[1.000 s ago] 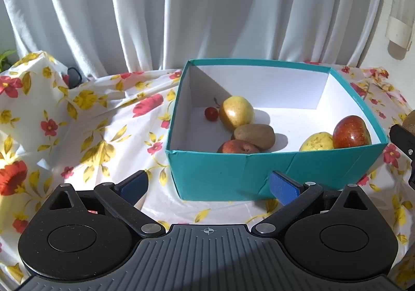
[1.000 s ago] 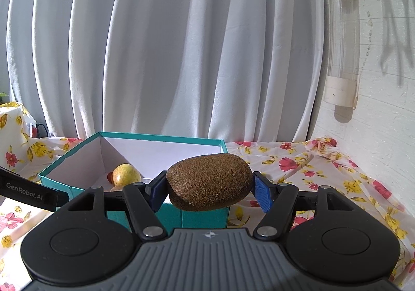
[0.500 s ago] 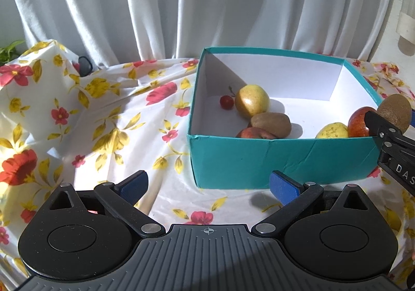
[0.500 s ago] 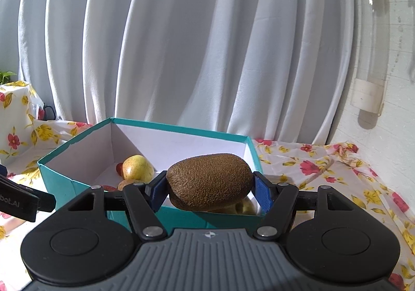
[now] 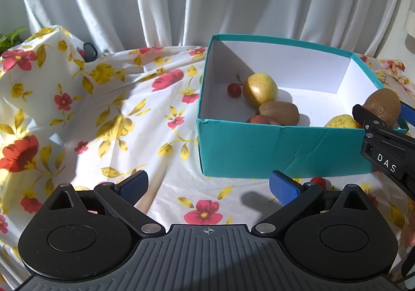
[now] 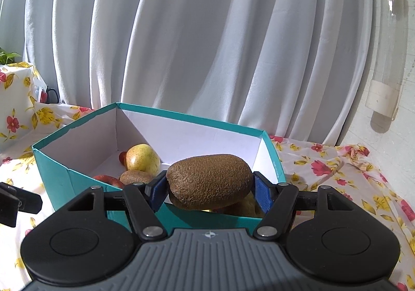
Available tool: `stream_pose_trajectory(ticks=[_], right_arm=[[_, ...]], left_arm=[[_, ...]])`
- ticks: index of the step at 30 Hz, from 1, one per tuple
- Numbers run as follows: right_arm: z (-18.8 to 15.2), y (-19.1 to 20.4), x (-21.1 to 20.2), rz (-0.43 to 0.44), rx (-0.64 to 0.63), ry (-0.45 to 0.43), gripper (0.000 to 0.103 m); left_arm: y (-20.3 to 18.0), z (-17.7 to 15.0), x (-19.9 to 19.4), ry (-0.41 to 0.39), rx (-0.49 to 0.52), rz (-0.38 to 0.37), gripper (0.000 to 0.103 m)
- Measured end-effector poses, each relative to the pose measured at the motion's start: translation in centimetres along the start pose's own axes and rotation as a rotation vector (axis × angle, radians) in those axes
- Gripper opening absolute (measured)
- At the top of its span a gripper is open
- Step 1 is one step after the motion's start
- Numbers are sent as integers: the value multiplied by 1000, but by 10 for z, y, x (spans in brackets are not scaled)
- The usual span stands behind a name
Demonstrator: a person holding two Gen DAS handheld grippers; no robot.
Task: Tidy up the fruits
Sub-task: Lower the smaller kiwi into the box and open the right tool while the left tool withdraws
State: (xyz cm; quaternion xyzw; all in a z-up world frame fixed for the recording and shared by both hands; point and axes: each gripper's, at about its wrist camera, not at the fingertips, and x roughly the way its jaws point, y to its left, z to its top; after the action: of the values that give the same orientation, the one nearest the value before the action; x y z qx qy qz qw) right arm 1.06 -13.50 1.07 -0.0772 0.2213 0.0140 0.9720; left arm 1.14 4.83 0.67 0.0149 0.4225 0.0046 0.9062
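Left wrist view: left tool [image 5: 207, 186] wide, empty, over floral cloth [image 5: 109, 120]; teal cardboard box [image 5: 280, 151] front wall hides half a red fruit; small red fruit by its base partly hidden. Right wrist view: right tool [image 6: 210, 188] grips fuzzy brown oval kiwi [image 6: 208, 183] above box's near wall, masking fruit beneath.

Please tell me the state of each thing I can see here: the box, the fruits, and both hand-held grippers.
Teal box: open, no lid, fruit inside.
Held kiwi: clamped, above the box's edge.
Right hand-held gripper: shut on the held kiwi.
Left hand-held gripper: open, empty.
Yellow apple: resting inside the box.
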Motion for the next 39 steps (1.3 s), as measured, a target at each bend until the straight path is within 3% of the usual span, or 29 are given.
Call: stream_pose_trajectory(ticks=[25, 39], right_arm=[[1, 1, 11, -4, -36, 11, 69], [4, -5, 5, -28, -15, -34, 80]], left_arm=[[-7, -1, -3, 10, 22, -2, 102], [-8, -3, -2, 17, 27, -1, 102]])
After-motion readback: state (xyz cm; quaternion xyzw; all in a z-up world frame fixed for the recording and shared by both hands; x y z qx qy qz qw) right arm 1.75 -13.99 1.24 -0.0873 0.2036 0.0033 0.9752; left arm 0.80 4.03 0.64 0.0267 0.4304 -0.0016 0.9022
